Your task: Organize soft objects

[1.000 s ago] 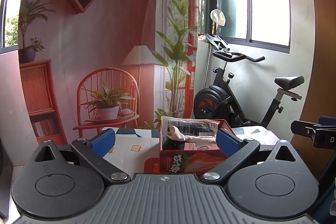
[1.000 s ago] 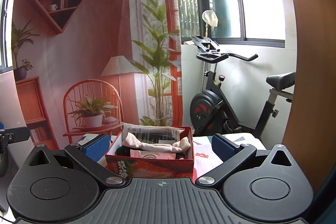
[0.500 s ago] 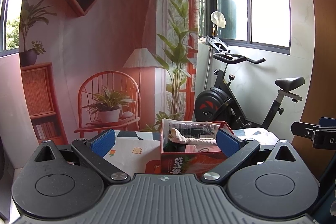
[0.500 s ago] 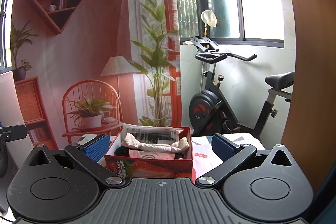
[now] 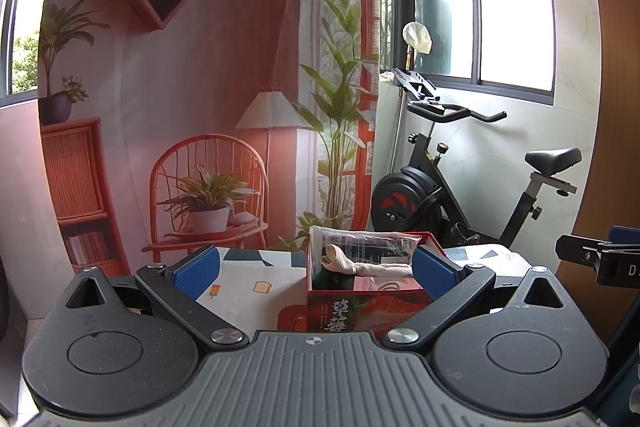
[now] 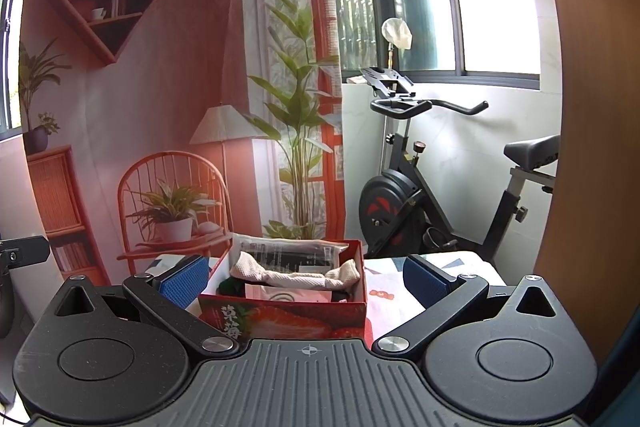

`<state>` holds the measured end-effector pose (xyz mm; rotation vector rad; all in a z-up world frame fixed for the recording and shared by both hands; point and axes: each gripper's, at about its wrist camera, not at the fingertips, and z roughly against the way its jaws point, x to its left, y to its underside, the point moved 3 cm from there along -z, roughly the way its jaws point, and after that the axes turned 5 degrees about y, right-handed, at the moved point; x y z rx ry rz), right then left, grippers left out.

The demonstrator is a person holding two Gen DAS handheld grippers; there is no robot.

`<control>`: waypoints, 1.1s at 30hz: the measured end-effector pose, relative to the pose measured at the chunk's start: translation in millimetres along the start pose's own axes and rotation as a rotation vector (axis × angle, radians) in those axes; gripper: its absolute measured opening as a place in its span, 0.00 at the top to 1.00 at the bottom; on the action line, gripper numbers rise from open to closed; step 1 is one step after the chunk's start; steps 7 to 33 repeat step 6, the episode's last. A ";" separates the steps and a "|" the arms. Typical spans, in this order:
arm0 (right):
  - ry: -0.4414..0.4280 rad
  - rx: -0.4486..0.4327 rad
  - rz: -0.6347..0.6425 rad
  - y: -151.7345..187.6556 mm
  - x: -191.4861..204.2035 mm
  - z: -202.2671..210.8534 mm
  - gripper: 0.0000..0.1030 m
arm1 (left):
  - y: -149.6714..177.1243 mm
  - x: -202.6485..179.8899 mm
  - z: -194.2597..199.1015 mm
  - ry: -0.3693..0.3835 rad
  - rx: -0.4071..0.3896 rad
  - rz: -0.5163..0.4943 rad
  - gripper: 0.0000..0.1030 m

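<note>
Right wrist view shows the right gripper (image 6: 304,277) spread and empty, as is the left gripper (image 5: 316,273). Both face the red box (image 6: 288,319) on the table (image 5: 248,291); a beige sock (image 6: 296,277) lies across the top. Pinching the sock at mid-length, clear of the box rim, looks the safest grasp.

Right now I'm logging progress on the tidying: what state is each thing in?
Left hand-held gripper: open, empty.
Right hand-held gripper: open, empty.
Strawberry box: lidless, upright on the tablecloth.
Beige sock: draped across the box contents.
Packaged black item: leaning on the box's back wall.
</note>
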<state>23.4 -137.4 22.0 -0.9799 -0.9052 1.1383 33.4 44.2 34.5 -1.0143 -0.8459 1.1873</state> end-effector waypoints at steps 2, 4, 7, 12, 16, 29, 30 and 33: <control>-0.001 0.001 0.000 -0.1 0.0 0.0 0.00 | -0.3 -0.3 0.4 0.000 -0.005 -0.001 0.00; 0.000 0.001 -0.001 0.0 0.0 0.0 0.00 | -0.5 -1.2 1.0 -0.001 -0.008 -0.002 0.00; -0.001 0.003 -0.001 -0.1 0.0 -0.1 0.00 | -0.8 -1.7 1.3 0.001 -0.010 -0.001 0.00; -0.001 0.003 -0.001 -0.1 0.0 -0.1 0.00 | -0.8 -1.7 1.3 0.001 -0.010 -0.001 0.00; -0.001 0.003 -0.001 -0.1 0.0 -0.1 0.00 | -0.8 -1.7 1.3 0.001 -0.010 -0.001 0.00; -0.001 0.003 -0.001 -0.1 0.0 -0.1 0.00 | -0.8 -1.7 1.3 0.001 -0.010 -0.001 0.00; -0.001 0.003 -0.001 -0.1 0.0 -0.1 0.00 | -0.8 -1.7 1.3 0.001 -0.010 -0.001 0.00; -0.001 0.003 -0.001 -0.1 0.0 -0.1 0.00 | -0.8 -1.7 1.3 0.001 -0.010 -0.001 0.00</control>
